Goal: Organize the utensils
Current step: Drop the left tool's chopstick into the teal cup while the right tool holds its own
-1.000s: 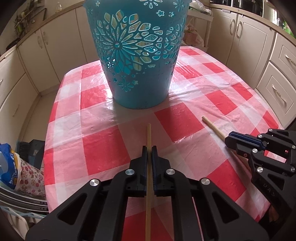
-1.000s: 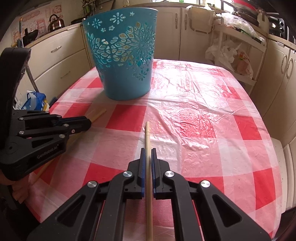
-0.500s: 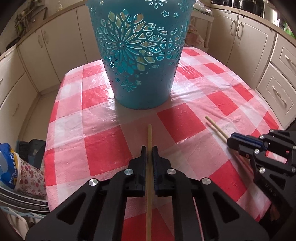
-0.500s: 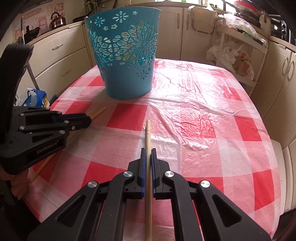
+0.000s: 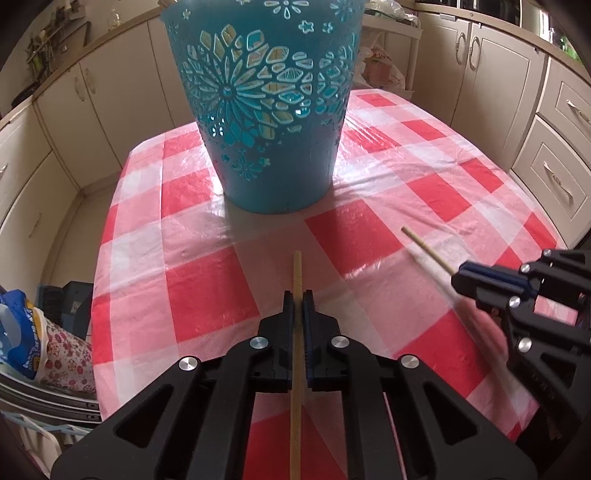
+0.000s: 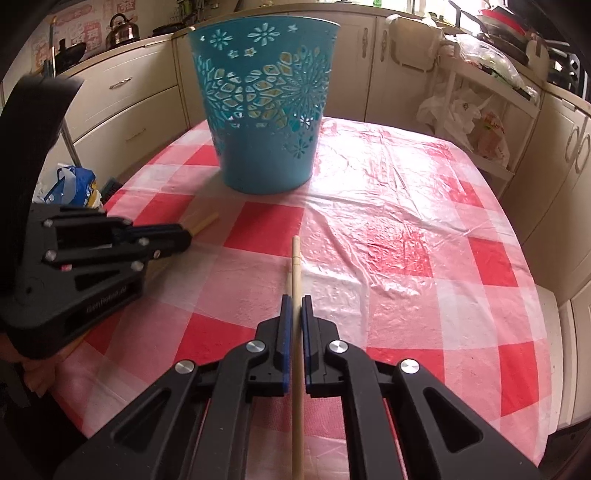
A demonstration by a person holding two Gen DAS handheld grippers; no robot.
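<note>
Count, both views. Two thin wooden sticks are showing: one (image 5: pixel 297 273) is sitting clamped in the left black hand-held gripper (image 5: pixel 298 300), one (image 6: pixel 296 258) is sitting between the fingers of the right black hand-held gripper (image 6: pixel 294 304). Two hand-held grippers in total. One teal plastic bucket with cut-out flower pattern (image 6: pixel 264 107) is standing on one table covered in red-and-white checked plastic cloth (image 6: pixel 406 236). One metal kettle (image 6: pixel 122 28) is sitting on the far counter (image 6: pixel 122 55).
</note>
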